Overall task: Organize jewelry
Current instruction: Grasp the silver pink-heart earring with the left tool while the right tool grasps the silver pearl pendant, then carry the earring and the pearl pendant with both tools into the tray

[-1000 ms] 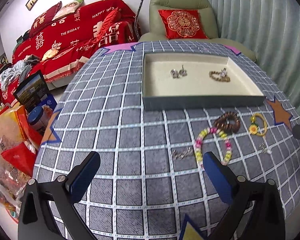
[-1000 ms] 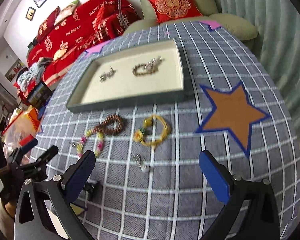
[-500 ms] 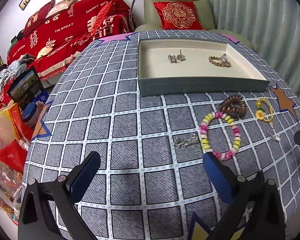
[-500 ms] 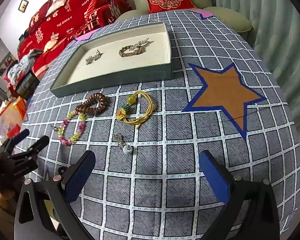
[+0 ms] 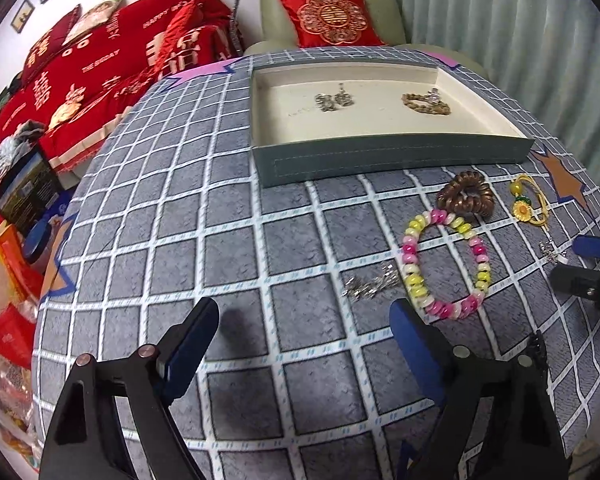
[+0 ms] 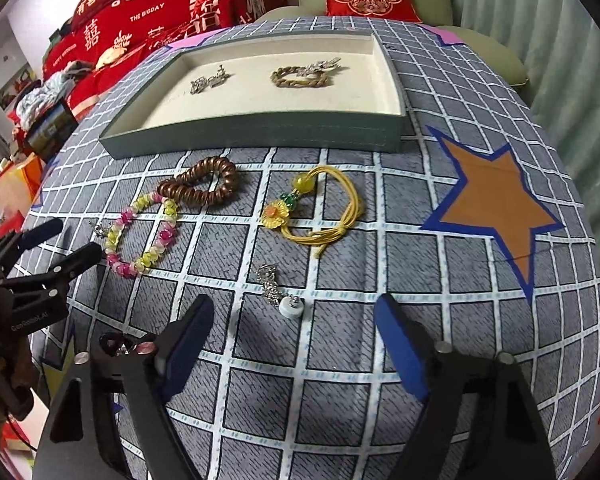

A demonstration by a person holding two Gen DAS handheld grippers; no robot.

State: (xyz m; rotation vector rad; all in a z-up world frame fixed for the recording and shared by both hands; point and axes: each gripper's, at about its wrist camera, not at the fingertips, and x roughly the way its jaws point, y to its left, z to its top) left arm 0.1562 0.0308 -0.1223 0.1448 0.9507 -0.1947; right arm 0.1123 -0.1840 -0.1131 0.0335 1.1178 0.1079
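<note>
My silver pendant with the white disc (image 6: 286,296) lies loose on the grid cloth (image 6: 340,380), just ahead of my right gripper (image 6: 296,320), whose jaws are closing but touch nothing. To the left, the pink-and-yellow bead bracelet (image 5: 444,264) and a silver chain (image 5: 370,286) sit right in front of my left gripper (image 5: 304,320), also closing on nothing. Further out I see the brown coil band (image 6: 200,184), the yellow cord bracelet (image 6: 320,212), and the grey tray (image 6: 260,136) already holding two pieces.
</note>
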